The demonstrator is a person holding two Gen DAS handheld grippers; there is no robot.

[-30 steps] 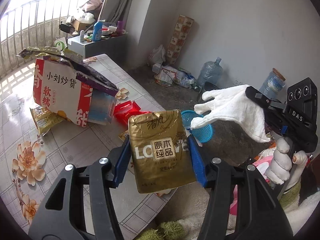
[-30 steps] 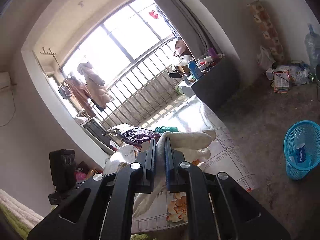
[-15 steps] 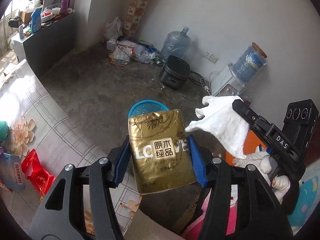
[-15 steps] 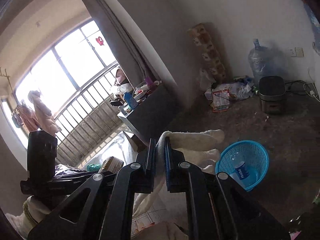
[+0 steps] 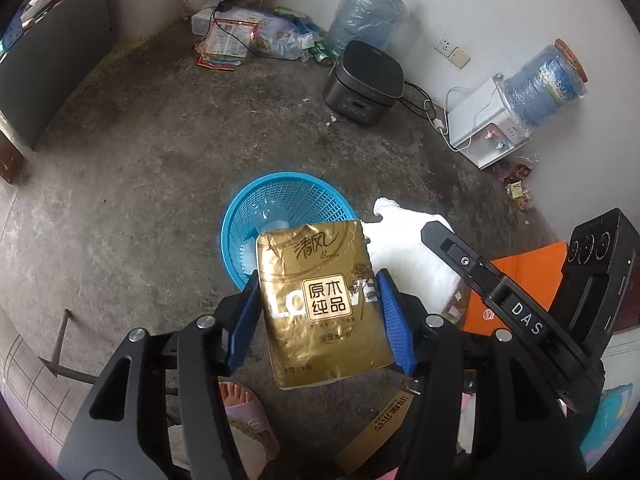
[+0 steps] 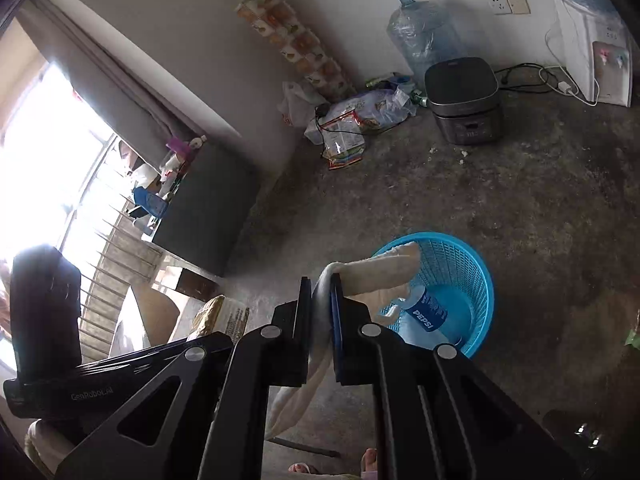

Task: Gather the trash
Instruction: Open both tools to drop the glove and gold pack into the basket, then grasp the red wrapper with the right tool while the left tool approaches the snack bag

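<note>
Left gripper (image 5: 318, 318) is cradling the gold tissue pack (image 5: 322, 306) between its blue pads, jaws wide and easing open, right over the blue basket (image 5: 240, 216). I'm judging it light, crinkly and slick, best pinched by its flat sides. Right gripper (image 6: 320, 318) is nearly closed, jaws starting to part, pinching a limp white glove (image 6: 380, 272) above the same basket.

Basket (image 5: 286, 216) on floor (image 5: 140, 152); bottle (image 6: 426, 312) inside; rice cooker (image 5: 364, 80) behind, near wall.
</note>
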